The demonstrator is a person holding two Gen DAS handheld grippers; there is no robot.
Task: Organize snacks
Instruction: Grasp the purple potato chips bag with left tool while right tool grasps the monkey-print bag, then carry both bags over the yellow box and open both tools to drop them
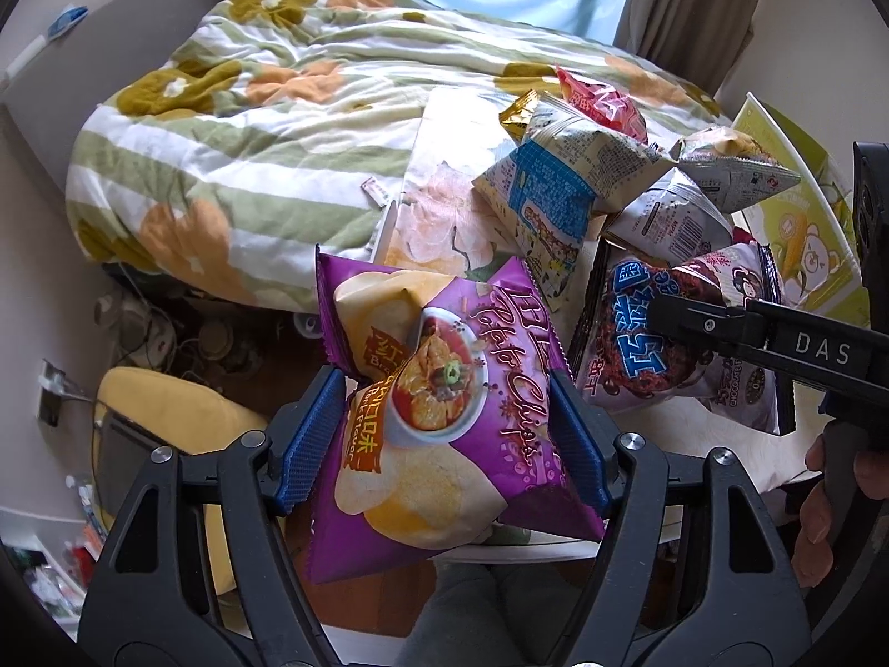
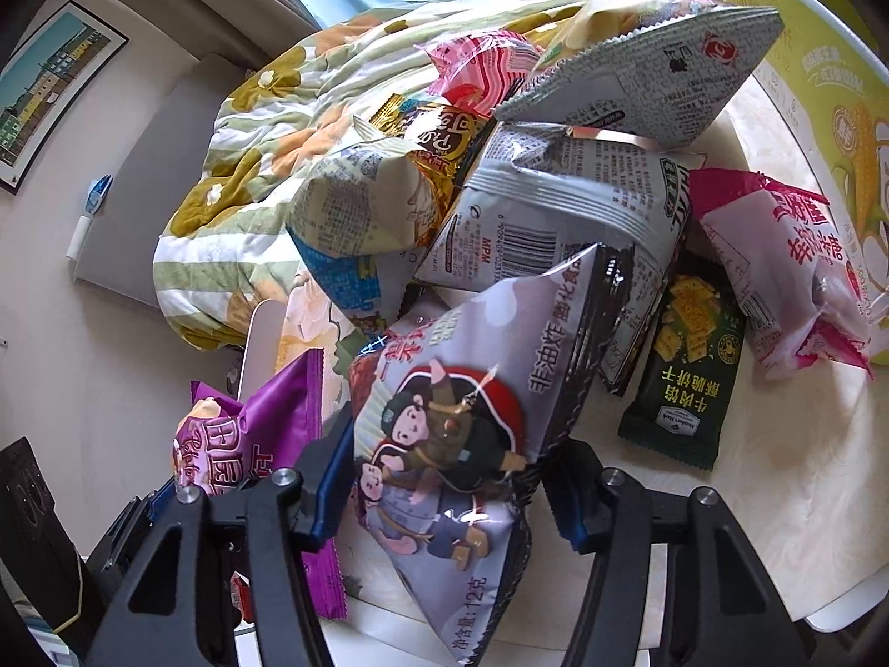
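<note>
Bedding first: floral striped quilt (image 1: 266, 128) bunched on the bed behind the worktop (image 2: 794, 472), filling the far side of both views. Green-yellow corn-print box (image 2: 833, 128) stood at the worktop's right edge. Snack pile sat on the pale worktop between box and quilt: white-blue printed bag (image 1: 550, 194), silver barcode bag (image 2: 561, 222), grey-white bag (image 2: 661, 78) on top of the heap, pink-white bag (image 2: 789, 267) just beside the box, gold packet (image 2: 433, 139) and red-pink packet (image 2: 478, 66) wedged further back. Dark green cracker pack (image 2: 689, 367) lay flat on the worktop near the pink-white bag.

Left tongs (image 1: 444, 417) clenched on the purple potato chips bag (image 1: 444, 406), blue pads pressing both sides, bag at the near worktop edge and partly overhanging it. Right tongs (image 2: 444, 478) were clamped around the grey cartoon snack bag (image 2: 461, 422), upright at the front of the pile, just beside the purple bag. From the left view the right tongs reached in from the right, touching a purple chocolate-print bag (image 1: 655, 344).
</note>
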